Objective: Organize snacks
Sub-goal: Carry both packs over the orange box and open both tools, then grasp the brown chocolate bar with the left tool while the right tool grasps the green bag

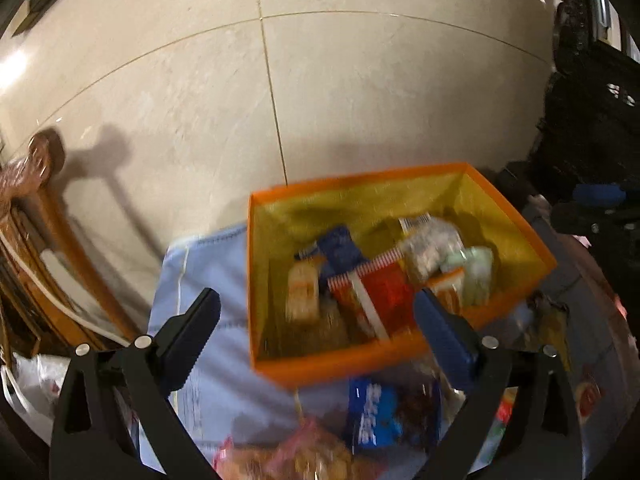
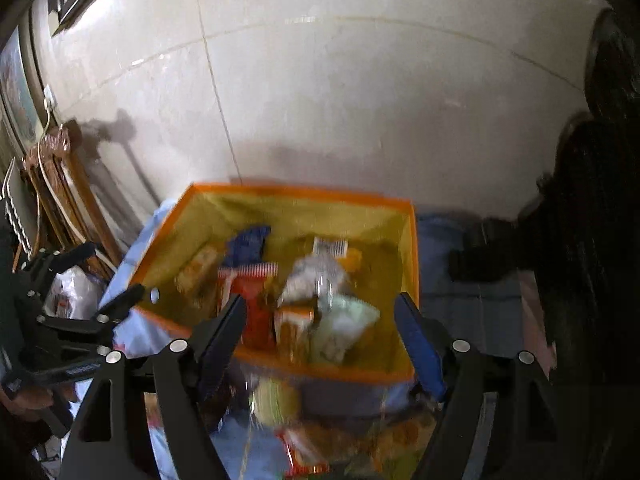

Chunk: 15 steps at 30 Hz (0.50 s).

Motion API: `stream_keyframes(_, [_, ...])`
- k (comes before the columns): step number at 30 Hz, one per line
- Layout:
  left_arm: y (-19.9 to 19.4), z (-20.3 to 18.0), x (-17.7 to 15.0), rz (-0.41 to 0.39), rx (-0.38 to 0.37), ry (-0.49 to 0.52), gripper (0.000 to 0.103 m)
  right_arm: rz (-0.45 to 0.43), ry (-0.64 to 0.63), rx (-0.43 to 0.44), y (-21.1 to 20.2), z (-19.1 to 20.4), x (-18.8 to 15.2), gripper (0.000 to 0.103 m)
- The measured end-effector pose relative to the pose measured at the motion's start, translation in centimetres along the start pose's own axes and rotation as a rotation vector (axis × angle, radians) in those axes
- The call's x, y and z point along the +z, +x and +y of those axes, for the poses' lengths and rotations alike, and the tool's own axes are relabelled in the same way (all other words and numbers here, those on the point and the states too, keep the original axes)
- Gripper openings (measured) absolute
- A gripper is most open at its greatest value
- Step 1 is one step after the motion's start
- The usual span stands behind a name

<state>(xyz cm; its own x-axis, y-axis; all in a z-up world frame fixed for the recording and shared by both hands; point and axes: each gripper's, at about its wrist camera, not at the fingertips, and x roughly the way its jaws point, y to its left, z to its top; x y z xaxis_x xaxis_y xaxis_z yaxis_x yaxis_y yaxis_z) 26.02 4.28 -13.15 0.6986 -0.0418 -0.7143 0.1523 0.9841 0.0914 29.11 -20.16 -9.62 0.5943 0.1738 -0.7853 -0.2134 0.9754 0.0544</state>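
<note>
An orange box with a yellow lining (image 1: 344, 364) (image 2: 208, 208) stands on a light blue cloth and holds several snack packs: red (image 1: 386, 294) (image 2: 256, 304), dark blue (image 1: 340, 246) (image 2: 246, 242), pale green (image 1: 476, 272) (image 2: 344, 320) and silvery (image 1: 430, 246) (image 2: 316, 276). My left gripper (image 1: 318, 324) is open and empty above the box's near wall. My right gripper (image 2: 320, 334) is open and empty over the box's near side. Loose snacks lie in front of the box: a blue pack (image 1: 374, 412), a pink bag (image 1: 304, 452), a yellow-green pack (image 2: 276, 398). Both views are blurred.
The light blue cloth (image 1: 224, 288) (image 2: 448, 236) covers the table. Wooden furniture (image 1: 44, 216) (image 2: 64, 188) stands at the left against a tiled wall. A white plastic bag (image 2: 76, 292) sits left of the table. The left gripper shows in the right wrist view (image 2: 120, 300). Dark objects stand at the right (image 1: 592, 120).
</note>
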Motion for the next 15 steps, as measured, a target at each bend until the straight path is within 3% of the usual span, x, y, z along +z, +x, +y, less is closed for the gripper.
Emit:
stream_keyframes(5, [-3.5, 0.0, -6.3, 0.022, 0.0, 0.055, 0.095, 0.108, 0.027, 0.032, 0.0, 0.9, -7.7, 0.078])
stream_keyframes(11, [-5.1, 1.0, -15.5, 0.132, 0.008, 0.076, 0.095, 0.251, -0.029, 0.001, 2.0, 3.4, -16.3, 0.078])
stream_keyframes(15, [-4.7, 1.6, -19.9, 0.213, 0.042, 0.049, 0.095, 0.3, -0.039, -0.027, 3.4, 4.1, -18.4, 0.078])
